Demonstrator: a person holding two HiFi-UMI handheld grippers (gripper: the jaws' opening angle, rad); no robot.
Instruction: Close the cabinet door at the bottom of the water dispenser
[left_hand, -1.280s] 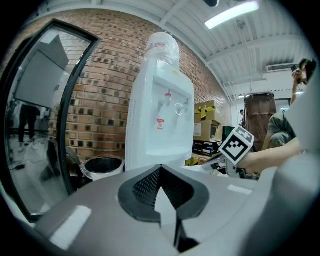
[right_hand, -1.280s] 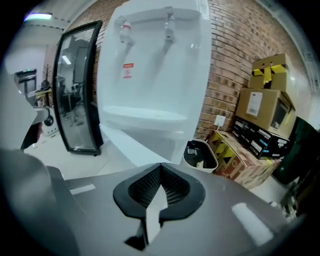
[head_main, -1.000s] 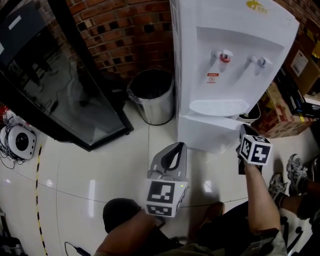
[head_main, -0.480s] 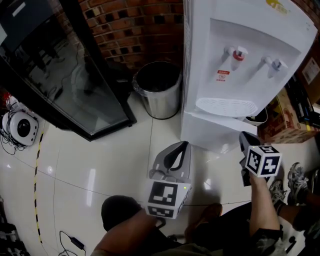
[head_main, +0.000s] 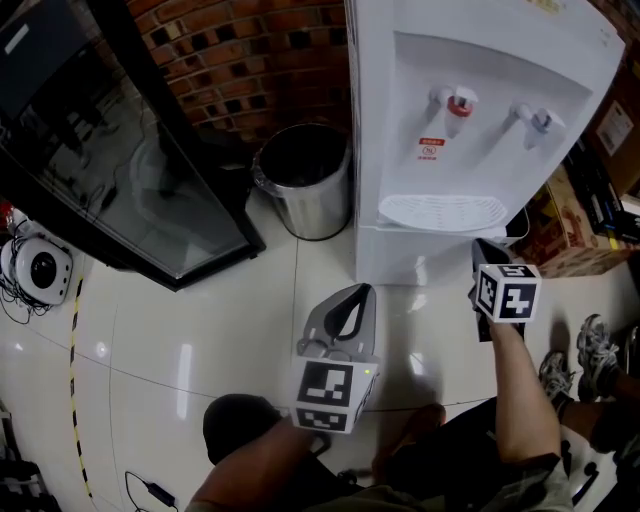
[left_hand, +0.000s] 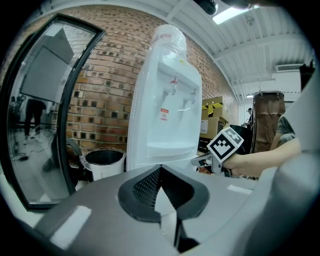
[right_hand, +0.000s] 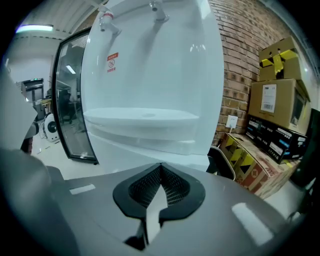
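The white water dispenser (head_main: 470, 120) stands against the brick wall, with a red tap and a blue tap above its drip tray. The bottom cabinet door (head_main: 415, 258) lies about flush with the body. My right gripper (head_main: 482, 250) is shut and empty, its tip at the door's right edge; I cannot tell if it touches. In the right gripper view the shut gripper (right_hand: 160, 175) points at the white panel (right_hand: 135, 150) under the tray. My left gripper (head_main: 352, 296) hovers over the floor in front of the dispenser, shut and empty (left_hand: 159, 172).
A steel bin (head_main: 303, 180) stands left of the dispenser. A black-framed glass panel (head_main: 130, 170) leans further left. Cardboard boxes (right_hand: 272, 100) are stacked at the right, and a dark round container (right_hand: 222, 162) sits beside the dispenser. Shoes (head_main: 590, 350) are on the floor near my right arm.
The cabinet door stood slightly ajar and now lies flush with the dispenser. My right gripper has pushed in toward the door's right edge. The left gripper has stayed put.
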